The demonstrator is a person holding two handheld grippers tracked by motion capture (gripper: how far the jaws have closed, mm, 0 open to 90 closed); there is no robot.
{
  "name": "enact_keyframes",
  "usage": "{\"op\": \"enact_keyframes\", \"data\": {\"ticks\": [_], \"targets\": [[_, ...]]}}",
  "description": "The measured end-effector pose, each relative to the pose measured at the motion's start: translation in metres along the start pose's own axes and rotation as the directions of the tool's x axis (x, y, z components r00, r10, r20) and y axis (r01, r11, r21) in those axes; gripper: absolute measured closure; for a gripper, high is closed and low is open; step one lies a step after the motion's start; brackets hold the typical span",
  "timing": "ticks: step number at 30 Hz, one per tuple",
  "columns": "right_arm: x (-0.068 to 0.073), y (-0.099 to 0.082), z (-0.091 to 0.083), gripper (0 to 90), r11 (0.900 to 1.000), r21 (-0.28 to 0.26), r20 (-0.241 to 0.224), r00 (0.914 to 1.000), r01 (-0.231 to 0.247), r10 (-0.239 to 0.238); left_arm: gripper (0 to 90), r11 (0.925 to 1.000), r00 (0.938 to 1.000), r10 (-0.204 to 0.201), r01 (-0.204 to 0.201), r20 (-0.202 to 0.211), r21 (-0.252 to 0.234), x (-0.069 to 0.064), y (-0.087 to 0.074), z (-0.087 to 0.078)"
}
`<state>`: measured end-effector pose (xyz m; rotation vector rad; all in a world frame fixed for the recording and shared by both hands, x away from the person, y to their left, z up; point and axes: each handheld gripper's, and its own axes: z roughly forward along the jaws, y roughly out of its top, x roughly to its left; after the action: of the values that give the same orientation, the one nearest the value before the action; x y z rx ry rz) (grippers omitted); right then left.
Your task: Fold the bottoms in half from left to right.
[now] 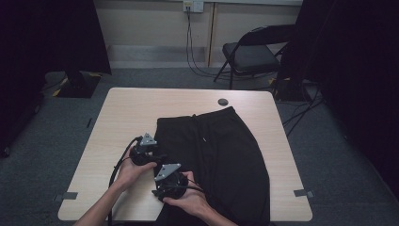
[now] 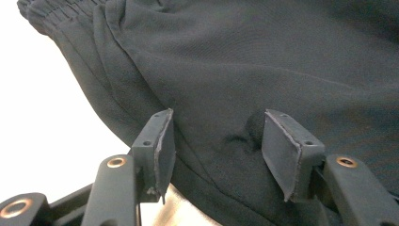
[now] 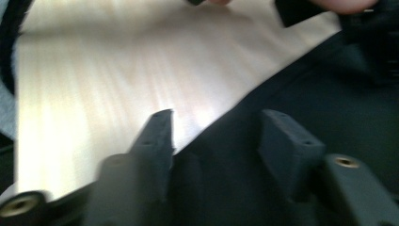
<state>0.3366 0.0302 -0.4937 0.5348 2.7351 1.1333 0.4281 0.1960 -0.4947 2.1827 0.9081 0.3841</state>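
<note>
Flat on the pale wooden table (image 1: pixel 117 122) lies a pair of black shorts (image 1: pixel 221 155), spread over the middle and right part of the top, the waistband toward the far edge and the lower end reaching the near edge. The cloth is matte, dark and fine-woven; in the left gripper view the shorts (image 2: pixel 263 70) show a gathered, ribbed elastic waistband at the upper left and soft creases running across the fabric. A thin drawstring (image 1: pixel 196 129) trails down from the waist. Past the waistband, a small dark round disc (image 1: pixel 223 101) sits on the table.

At the garment's left edge, the left gripper (image 1: pixel 160 157) rests with its jaws standing apart, the cloth's edge between them, one pad (image 2: pixel 162 146) at the hem and the other dimpling the fabric. Just beside it, nearer the person, the right gripper (image 1: pixel 162 192) also has its jaws apart over the shorts' border (image 3: pixel 301 113), nothing pinched; that view is blurred.
</note>
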Motion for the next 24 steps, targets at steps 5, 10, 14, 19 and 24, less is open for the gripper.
{"op": "enact_keyframes", "data": {"ticks": [5,10,14,19,24], "targets": [[0.004,-0.003,-0.001,47.1,0.9994,-0.006,0.013,0.9993,0.035,-0.035,42.5,0.9996,0.9997,-0.026,0.026,0.001,0.011,0.002,0.0,-0.001],[-0.007,-0.009,-0.007,67.8,0.9999,-0.017,0.054,0.9985,0.003,-0.002,40.5,0.9968,0.9969,-0.078,0.078,0.009,0.015,0.009,-0.002,-0.004],[-0.011,-0.012,-0.009,78.0,0.9994,-0.032,0.071,0.9974,-0.012,0.014,36.7,0.994,0.9943,-0.106,0.106,0.006,0.024,0.012,-0.001,-0.006],[-0.012,-0.012,-0.009,86.9,0.999,-0.037,0.084,0.9961,-0.023,0.026,34.5,0.986,0.9869,-0.16,0.158,-0.024,-0.052,0.025,0.003,-0.018],[-0.007,-0.011,-0.009,87.4,0.9995,-0.029,0.052,0.9986,-0.011,0.012,34.1,0.9734,0.9752,-0.217,0.213,-0.042,-0.085,0.042,0.005,-0.01]]}}
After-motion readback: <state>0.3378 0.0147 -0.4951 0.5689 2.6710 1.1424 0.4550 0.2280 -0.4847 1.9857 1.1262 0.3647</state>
